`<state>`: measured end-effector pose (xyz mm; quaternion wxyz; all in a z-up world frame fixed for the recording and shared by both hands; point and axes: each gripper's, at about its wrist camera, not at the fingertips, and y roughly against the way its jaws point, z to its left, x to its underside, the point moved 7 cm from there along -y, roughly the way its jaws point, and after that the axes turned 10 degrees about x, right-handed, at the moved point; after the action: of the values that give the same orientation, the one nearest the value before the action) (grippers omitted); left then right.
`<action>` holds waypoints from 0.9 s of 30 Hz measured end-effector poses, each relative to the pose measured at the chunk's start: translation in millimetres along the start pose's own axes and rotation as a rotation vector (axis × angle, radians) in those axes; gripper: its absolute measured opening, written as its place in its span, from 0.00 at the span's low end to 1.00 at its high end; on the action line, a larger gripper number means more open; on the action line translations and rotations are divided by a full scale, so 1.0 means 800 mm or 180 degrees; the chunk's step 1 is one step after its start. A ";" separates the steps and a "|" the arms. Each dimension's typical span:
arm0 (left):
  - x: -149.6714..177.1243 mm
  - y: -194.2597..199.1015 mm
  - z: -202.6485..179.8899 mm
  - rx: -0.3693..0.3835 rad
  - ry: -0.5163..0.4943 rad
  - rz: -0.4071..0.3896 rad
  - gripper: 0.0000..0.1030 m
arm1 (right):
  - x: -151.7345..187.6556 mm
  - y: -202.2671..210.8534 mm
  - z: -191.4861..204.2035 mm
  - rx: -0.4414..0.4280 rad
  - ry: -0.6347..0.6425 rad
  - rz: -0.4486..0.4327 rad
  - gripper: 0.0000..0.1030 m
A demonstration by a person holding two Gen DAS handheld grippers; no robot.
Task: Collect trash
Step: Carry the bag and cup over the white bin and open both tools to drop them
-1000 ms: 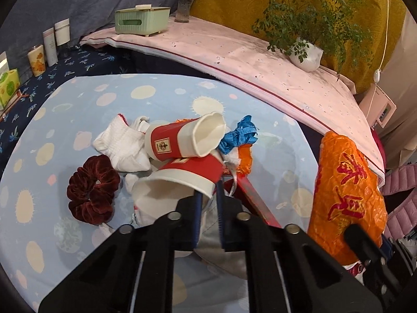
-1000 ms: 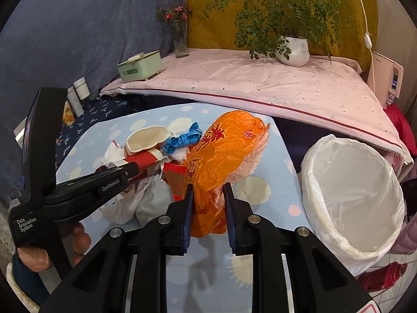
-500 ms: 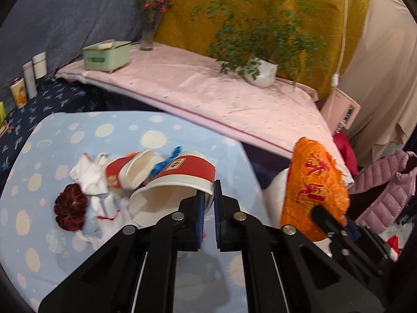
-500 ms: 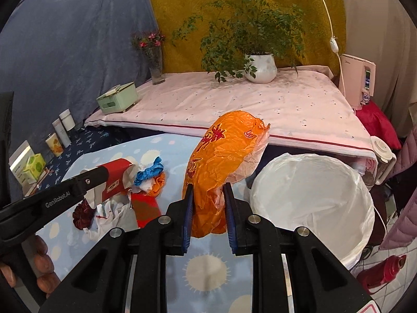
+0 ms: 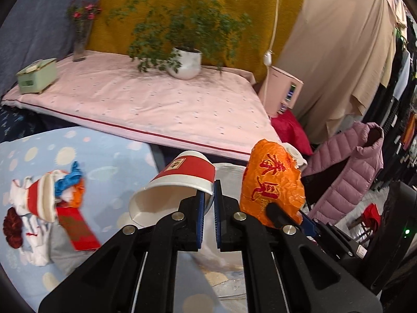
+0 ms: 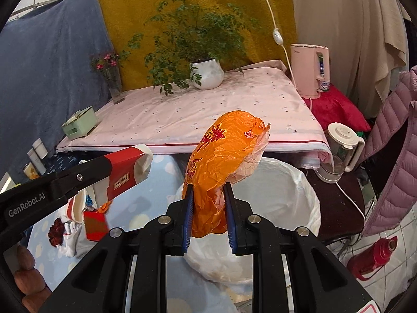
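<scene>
Left-wrist view first: left gripper is clamped on the rim of a red-and-white paper cup, lifted clear of the blue spotted table, probably for carrying to the bin; more litter lies far left.

Right-wrist view: right gripper pinches an orange plastic bag upright, the white-lined bin just beyond and right.
</scene>
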<state>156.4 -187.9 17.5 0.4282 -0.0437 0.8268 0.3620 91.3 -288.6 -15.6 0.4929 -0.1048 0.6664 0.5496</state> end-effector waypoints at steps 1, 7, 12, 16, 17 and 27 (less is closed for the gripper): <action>0.001 -0.009 -0.008 0.0051 -0.0022 0.0040 0.06 | 0.001 -0.003 -0.008 0.0013 -0.0022 0.0023 0.20; 0.011 -0.049 -0.040 0.0184 -0.0126 0.0196 0.07 | 0.010 -0.026 -0.042 0.0108 -0.0101 0.0166 0.21; 0.014 -0.061 -0.042 0.0117 -0.0095 0.0166 0.54 | 0.014 -0.037 -0.057 0.0184 -0.0146 0.0192 0.30; 0.011 -0.056 -0.033 -0.0061 -0.0079 0.0073 0.72 | 0.013 -0.038 -0.058 0.0215 -0.0144 0.0167 0.44; 0.010 -0.055 -0.029 -0.0089 -0.0060 0.0076 0.72 | 0.012 -0.037 -0.058 0.0214 -0.0140 0.0160 0.46; 0.010 -0.030 0.008 -0.0282 0.0094 0.0006 0.73 | 0.008 -0.019 -0.036 0.0168 -0.0044 0.0071 0.51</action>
<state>164.8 -199.9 -4.0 0.4133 -0.0671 0.8163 0.3980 83.0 -315.7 -32.8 0.4939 -0.0805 0.6783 0.5380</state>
